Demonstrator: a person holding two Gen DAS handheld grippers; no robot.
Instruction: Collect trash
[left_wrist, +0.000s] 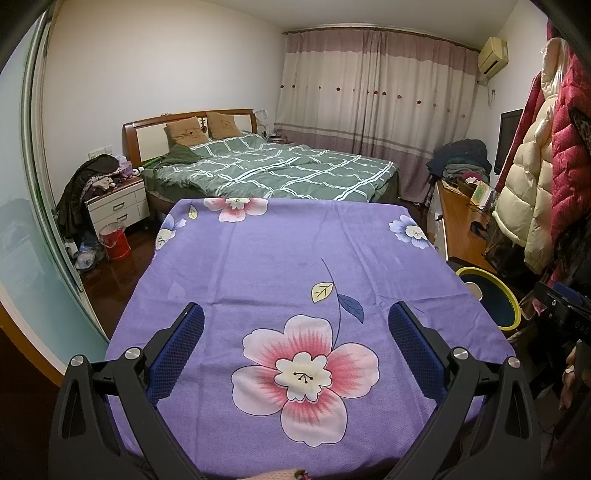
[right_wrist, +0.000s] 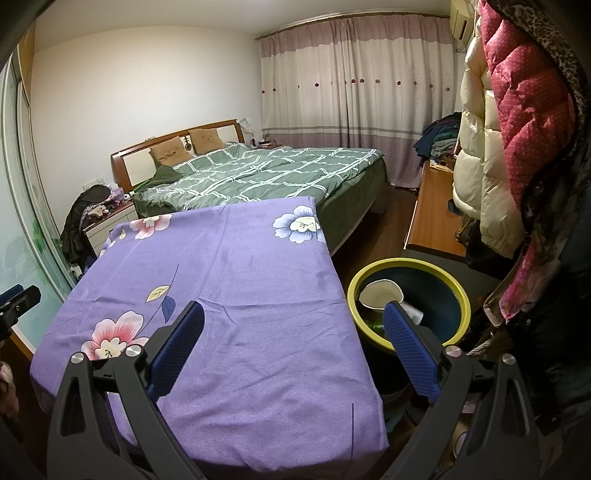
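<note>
A yellow-rimmed dark bin (right_wrist: 439, 269) stands on the floor right of the table; a white paper cup (right_wrist: 376, 295) and other scraps lie inside it. The same bin (left_wrist: 511, 299) shows at the right edge of the left wrist view. The table carries a purple flowered cloth (left_wrist: 280, 266) (right_wrist: 236, 280) with nothing on it. My left gripper (left_wrist: 295, 325) hovers open above the cloth near its front. My right gripper (right_wrist: 293, 323) is open too, straddling the table's right edge, its right finger (right_wrist: 410, 347) in front of the bin.
A bed with a green checked cover (left_wrist: 273, 170) lies beyond the table. A white nightstand (left_wrist: 118, 206) and red bucket (left_wrist: 114, 240) sit at left. A wooden desk (right_wrist: 432, 214) and hanging coats (right_wrist: 517, 129) crowd the right side.
</note>
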